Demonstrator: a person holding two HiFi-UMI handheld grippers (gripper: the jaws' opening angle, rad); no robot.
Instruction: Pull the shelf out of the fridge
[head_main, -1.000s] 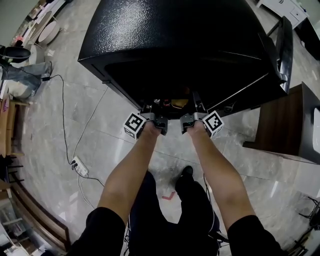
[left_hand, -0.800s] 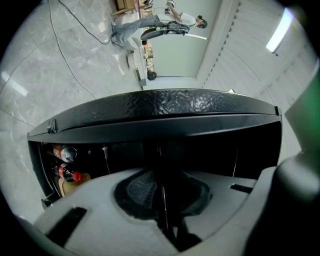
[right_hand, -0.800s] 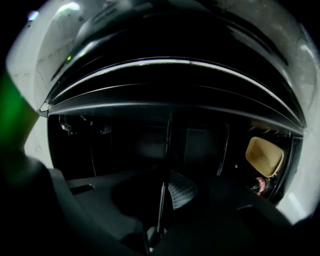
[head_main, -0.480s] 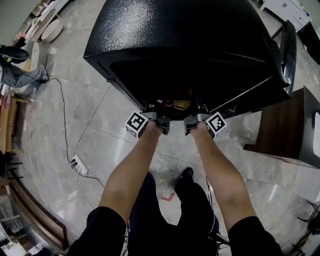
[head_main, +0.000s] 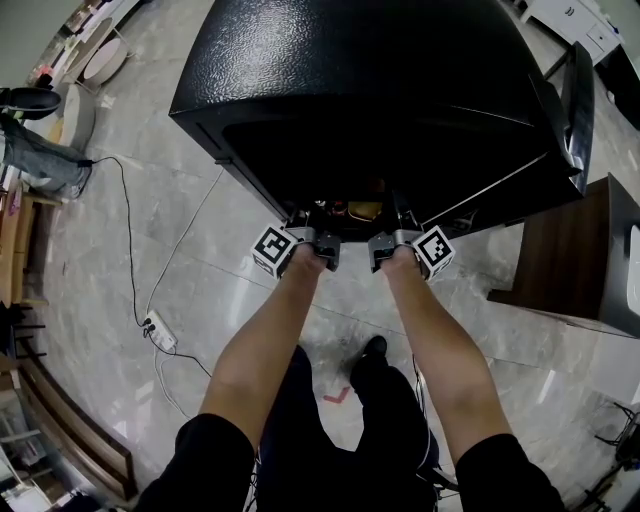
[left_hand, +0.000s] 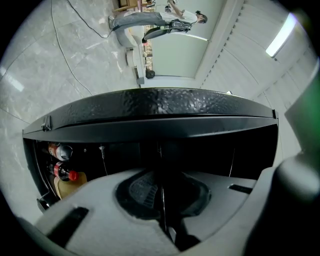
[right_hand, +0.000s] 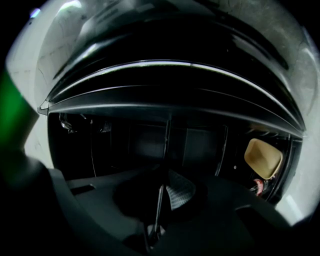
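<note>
Here the shelf (right_hand: 165, 140) sits inside the fridge (head_main: 360, 80), straight ahead of the left hand-held gripper (left_hand: 162, 210) and the right hand-held gripper (right_hand: 159, 200), its front edge running across from one to the other. We see the two side by side, equally near. Their jaws have just been closing and clench that thin edge. We judge the pull goes straight back toward the person.

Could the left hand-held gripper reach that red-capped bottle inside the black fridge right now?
Probably not yet. The left hand-held gripper has just been closing on the thin shelf edge and would have to let go. The red-capped bottle sits deeper in the black fridge, seemingly unblocked.
</note>
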